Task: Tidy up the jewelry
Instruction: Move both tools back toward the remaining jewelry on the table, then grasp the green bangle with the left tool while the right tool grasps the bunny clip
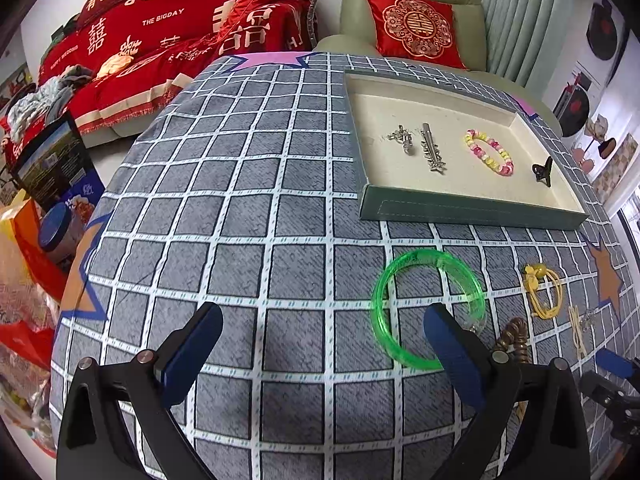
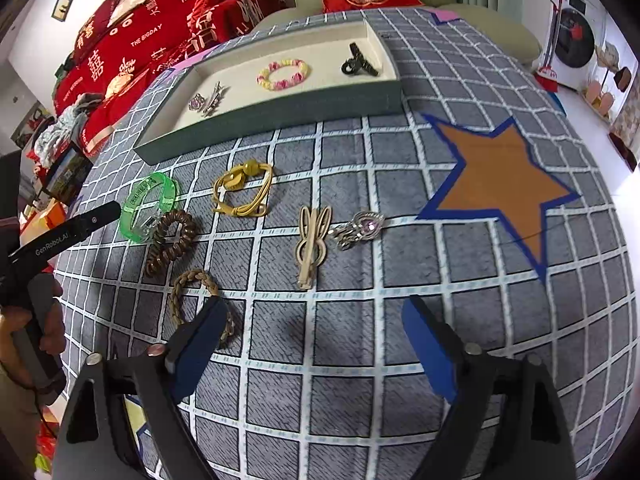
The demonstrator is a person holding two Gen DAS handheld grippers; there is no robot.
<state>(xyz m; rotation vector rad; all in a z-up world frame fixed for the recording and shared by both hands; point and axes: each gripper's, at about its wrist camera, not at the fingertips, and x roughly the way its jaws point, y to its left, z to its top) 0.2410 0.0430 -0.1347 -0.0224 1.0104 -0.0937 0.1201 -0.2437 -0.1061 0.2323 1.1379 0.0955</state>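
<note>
A green-walled tray (image 1: 472, 210) (image 2: 280, 114) with a cream floor holds two silver clips (image 1: 432, 148), a pink and yellow bead bracelet (image 1: 489, 152) (image 2: 283, 75) and a black claw clip (image 1: 543, 171) (image 2: 359, 65). On the checked cloth lie a clear green bangle (image 1: 426, 308) (image 2: 150, 208), a yellow cord bracelet (image 2: 242, 190), a brown spiral hair tie (image 2: 172, 242), a braided brown band (image 2: 200, 304), a beige rabbit-shaped clip (image 2: 312, 242) and a silver brooch (image 2: 360, 229). My left gripper (image 1: 322, 320) is open; its right finger overlaps the bangle. My right gripper (image 2: 314, 318) is open over bare cloth, below the rabbit clip.
The table is round, and its checked cloth carries orange star patches (image 2: 500, 184). A red bedspread (image 1: 168, 28), a green chair with a red cushion (image 1: 416, 28), and boxes and bags on the floor (image 1: 52, 184) surround it. A hand (image 2: 36, 332) grips the left gripper's handle.
</note>
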